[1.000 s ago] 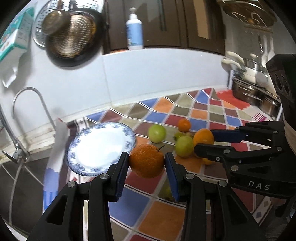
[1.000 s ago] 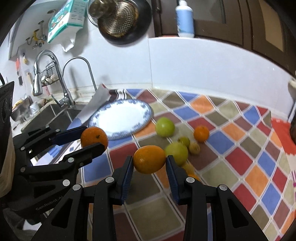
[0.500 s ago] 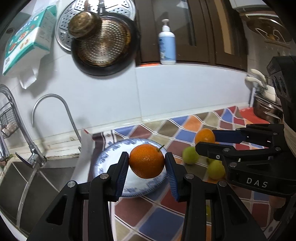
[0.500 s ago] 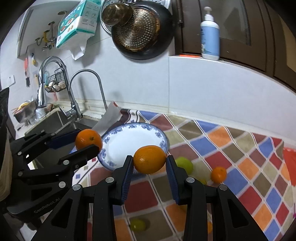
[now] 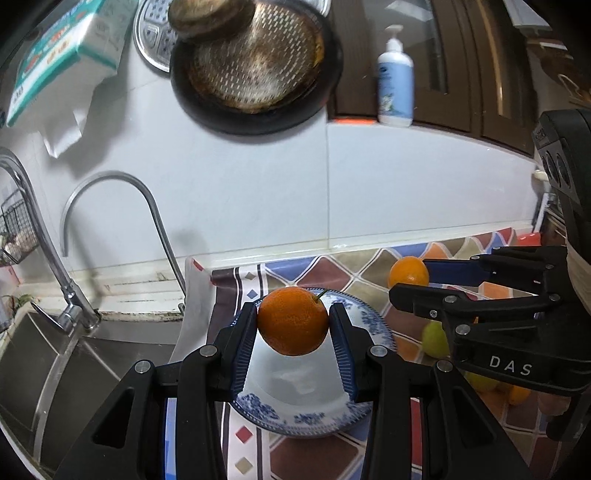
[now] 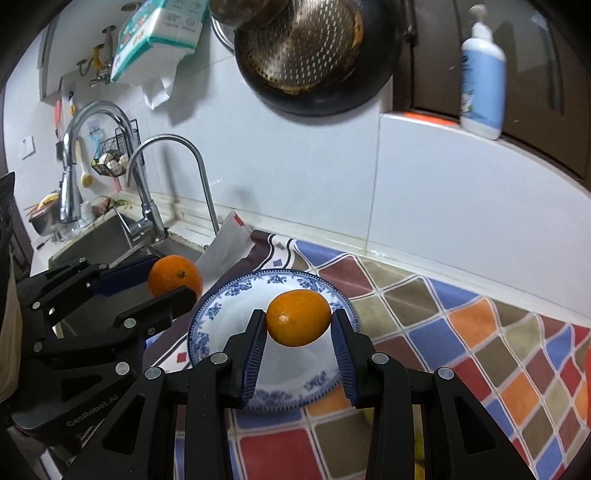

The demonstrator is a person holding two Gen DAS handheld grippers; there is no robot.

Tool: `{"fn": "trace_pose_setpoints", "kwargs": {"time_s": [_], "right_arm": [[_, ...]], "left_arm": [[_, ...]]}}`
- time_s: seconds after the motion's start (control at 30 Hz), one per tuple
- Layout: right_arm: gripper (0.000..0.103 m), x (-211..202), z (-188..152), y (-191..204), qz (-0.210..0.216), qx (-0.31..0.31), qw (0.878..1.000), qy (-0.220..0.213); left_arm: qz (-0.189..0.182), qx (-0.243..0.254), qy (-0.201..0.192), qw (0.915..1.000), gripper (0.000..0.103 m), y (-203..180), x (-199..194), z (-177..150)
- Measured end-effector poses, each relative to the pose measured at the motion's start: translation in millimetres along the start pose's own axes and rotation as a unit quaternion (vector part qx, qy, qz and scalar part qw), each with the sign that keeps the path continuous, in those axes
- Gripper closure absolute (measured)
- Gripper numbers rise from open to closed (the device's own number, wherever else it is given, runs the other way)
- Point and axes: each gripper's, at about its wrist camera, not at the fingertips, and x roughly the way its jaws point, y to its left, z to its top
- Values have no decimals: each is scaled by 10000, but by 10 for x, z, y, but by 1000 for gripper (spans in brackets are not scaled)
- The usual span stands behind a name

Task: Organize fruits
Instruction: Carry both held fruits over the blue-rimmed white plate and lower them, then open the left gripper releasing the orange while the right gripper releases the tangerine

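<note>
Orange fruit point(image 5: 292, 320) pinched between each gripper's point(image 5: 292, 325) narrowly parted fingers point(image 5: 243, 343).

A home kitchen, seen from my hands.

I'm working at a worktop point(image 6: 461, 332) under a colourful diamond-patterned cover, with the steel sink point(image 6: 110, 240) as my landmark. Two curved taps point(image 6: 173, 177) rise at the sink; a wire basket point(image 6: 110, 162) hangs just behind it. Above the sink, on the white tiled wall, hang a dark pan point(image 6: 317, 55) with a perforated strainer and a tissue pack point(image 6: 159, 33). Right of those, a pump bottle point(image 6: 482, 81) stands by dark wooden cabinets.
</note>
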Motion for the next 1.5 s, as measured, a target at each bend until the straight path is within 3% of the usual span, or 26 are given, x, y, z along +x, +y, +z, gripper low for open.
{"fn": "trace_pose_setpoints", "kwargs": {"time_s": [0.37, 0.8, 1.13, 1.5], "right_arm": [[66, 857, 129, -101, 166, -82, 9967, 786], [66, 1650, 68, -275, 120, 310, 9868, 1587], [66, 1705, 48, -301, 152, 411, 9860, 1610], [65, 1375, 61, -341, 15, 419, 9910, 1271]], "left_arm": [[162, 41, 585, 9981, 63, 202, 780, -11], [-17, -50, 1331, 9911, 63, 336, 1467, -124], [-67, -159, 1468, 9890, 61, 326, 1619, -160], [130, -300, 1201, 9922, 44, 337, 1247, -64]]}}
